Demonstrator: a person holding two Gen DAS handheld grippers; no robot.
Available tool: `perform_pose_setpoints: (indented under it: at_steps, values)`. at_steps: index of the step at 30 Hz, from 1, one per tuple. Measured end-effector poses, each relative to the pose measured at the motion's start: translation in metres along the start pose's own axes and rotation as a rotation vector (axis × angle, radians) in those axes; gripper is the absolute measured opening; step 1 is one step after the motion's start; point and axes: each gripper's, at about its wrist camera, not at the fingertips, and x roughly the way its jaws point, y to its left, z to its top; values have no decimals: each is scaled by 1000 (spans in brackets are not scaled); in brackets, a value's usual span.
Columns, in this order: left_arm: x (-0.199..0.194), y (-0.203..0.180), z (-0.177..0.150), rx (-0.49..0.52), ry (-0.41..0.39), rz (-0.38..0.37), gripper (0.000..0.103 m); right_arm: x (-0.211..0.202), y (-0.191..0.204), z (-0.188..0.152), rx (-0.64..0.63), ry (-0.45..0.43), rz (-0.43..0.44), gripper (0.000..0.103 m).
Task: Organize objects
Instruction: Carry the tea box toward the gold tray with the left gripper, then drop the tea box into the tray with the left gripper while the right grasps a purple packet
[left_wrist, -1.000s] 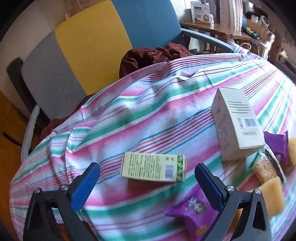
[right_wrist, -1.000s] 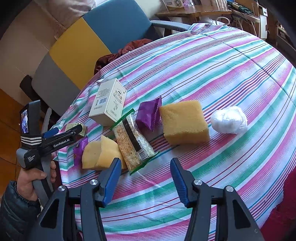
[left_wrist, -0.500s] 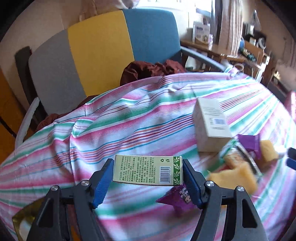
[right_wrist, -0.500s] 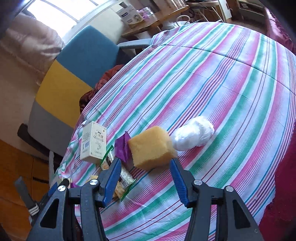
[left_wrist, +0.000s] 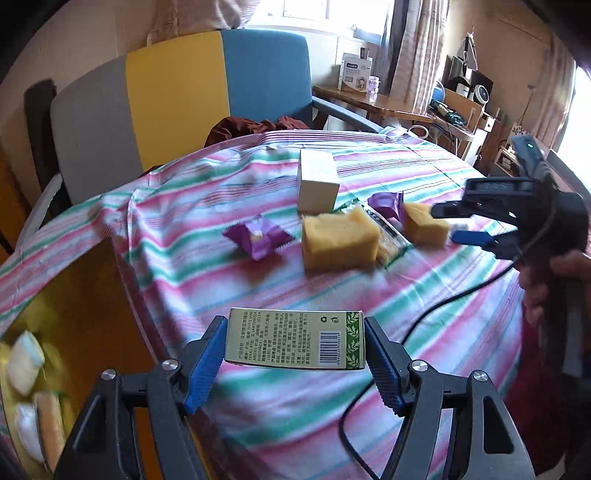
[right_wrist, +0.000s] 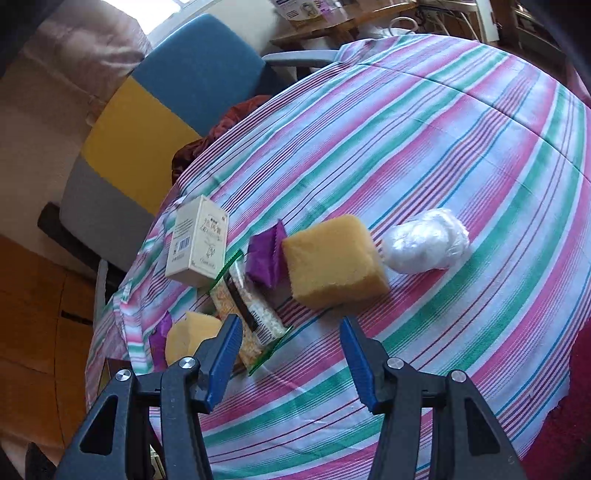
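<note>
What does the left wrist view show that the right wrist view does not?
Only the left wrist view shows the left gripper clamped on the green box, lifted above the cloth, the right gripper from outside with a hand on it, and a yellow container beside the table.

Only the right wrist view shows the white wrapped ball in full and the right gripper's empty open jaws.

Both show the cream box, two sponges, the purple packets and the striped tablecloth.
</note>
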Motion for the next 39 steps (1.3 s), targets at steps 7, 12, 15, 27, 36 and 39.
perform_pose_setpoints:
  at_steps: [7,12,15,27,36,39]
  values:
    - [-41,29,-24,-90,-58,29,72,8,51,-22,-256,18,21,56]
    - [-62,64,-41,-180,-84,66,72,16,93,-46,-458,42,45,56]
    - [-70,82,-52,-222,-91,86,72,23,113,-56,-530,63,61,56]
    - [-94,125,-90,-347,-99,131,72,114,206,-45,-728,166,-66,56]
    - [-101,144,-107,-414,-93,146,73,143,213,-75,-870,236,-125,35]
    - [-102,146,-107,-423,-98,148,73,131,207,-99,-936,268,-102,35]
